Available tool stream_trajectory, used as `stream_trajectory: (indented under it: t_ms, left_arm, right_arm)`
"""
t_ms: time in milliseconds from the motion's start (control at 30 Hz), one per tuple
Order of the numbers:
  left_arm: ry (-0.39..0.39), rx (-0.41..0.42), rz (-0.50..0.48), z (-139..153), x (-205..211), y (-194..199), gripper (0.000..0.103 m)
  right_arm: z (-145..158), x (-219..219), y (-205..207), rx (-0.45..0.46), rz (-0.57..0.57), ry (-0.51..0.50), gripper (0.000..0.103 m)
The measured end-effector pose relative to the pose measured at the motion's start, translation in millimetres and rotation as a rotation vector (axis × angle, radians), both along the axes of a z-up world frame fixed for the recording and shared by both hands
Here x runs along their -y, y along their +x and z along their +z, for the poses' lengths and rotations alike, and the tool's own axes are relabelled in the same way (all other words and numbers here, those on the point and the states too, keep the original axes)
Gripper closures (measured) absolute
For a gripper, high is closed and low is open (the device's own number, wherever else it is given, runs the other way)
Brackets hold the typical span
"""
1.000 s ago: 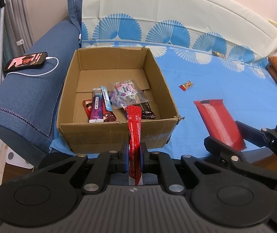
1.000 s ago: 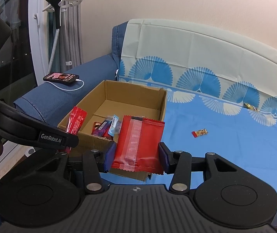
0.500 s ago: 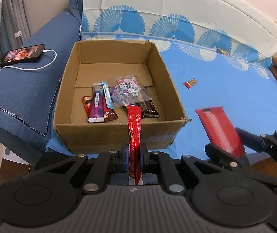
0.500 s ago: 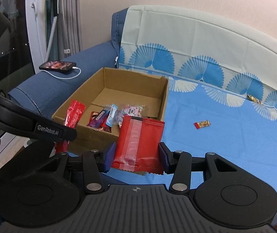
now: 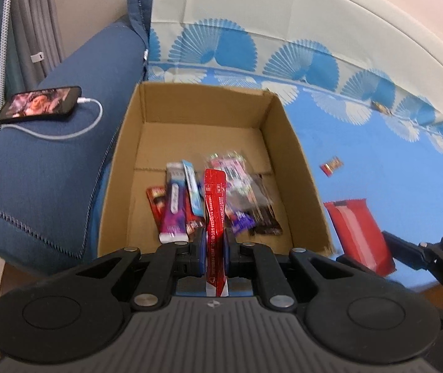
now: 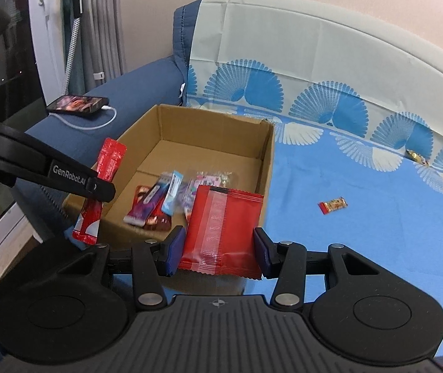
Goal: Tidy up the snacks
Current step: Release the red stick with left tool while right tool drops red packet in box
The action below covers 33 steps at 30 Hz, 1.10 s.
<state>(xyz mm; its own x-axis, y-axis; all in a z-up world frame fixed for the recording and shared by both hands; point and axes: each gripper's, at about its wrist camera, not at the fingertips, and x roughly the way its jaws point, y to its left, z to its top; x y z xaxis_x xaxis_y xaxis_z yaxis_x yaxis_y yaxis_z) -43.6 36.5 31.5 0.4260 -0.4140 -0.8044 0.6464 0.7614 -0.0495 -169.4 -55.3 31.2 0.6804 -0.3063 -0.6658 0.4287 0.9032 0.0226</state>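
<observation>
the cardboard box [image 5: 209, 118] sits on the blue bed cover [image 6: 361, 217], straight ahead of both tongs. the right tongs [image 6: 218, 248] are clamped on a wide red packet [image 6: 224, 230] near the box's right corner. the left tongs [image 5: 214, 250], nearer, pinch a thin red stick pack [image 5: 215, 205], long axis pointing inward over the near wall.

Readable: "GenRobot.AI" in pale letters on the black arm of the left gripper [image 6: 92, 186]. Fine white print along the narrow red sachet [image 5: 215, 214], too blurred to read, perhaps a barcode line.
</observation>
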Motion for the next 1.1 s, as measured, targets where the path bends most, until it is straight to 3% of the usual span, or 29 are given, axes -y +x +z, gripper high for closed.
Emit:
stream_trajectory:
  t_ms: [367, 900, 967, 1000, 1033, 1067, 1100]
  left_arm:
    - [0.013, -0.008, 0.034, -14, 35, 62, 0.092]
    - [0.103, -0.031, 0.054, -63, 75, 120, 0.091]
    - [0.120, -0.041, 0.056, -68, 78, 125, 0.089]
    - [0.135, -0.048, 0.056, -70, 79, 127, 0.085]
    - [0.150, -0.058, 0.059, -71, 79, 129, 0.061]
    - [0.164, -0.063, 0.069, -70, 78, 130, 0.022]
    - [0.172, -0.057, 0.087, -67, 76, 130, 0.006]
  right_arm:
    - [-19, 43, 63, -0.022, -0.003, 0.018, 0.053]
    - [-62, 78, 125, -0.077, 0.006, 0.059, 0.052]
    - [-65, 80, 129, -0.066, 0.004, 0.054, 0.046]
    - [-65, 80, 130, -0.059, 0.002, 0.050, 0.043]
    - [-64, 81, 132, -0.058, 0.000, 0.047, 0.028]
    - [-62, 81, 132, -0.053, -0.004, 0.046, 0.018]
    - [-59, 81, 131, -0.045, -0.005, 0.043, 0.017]
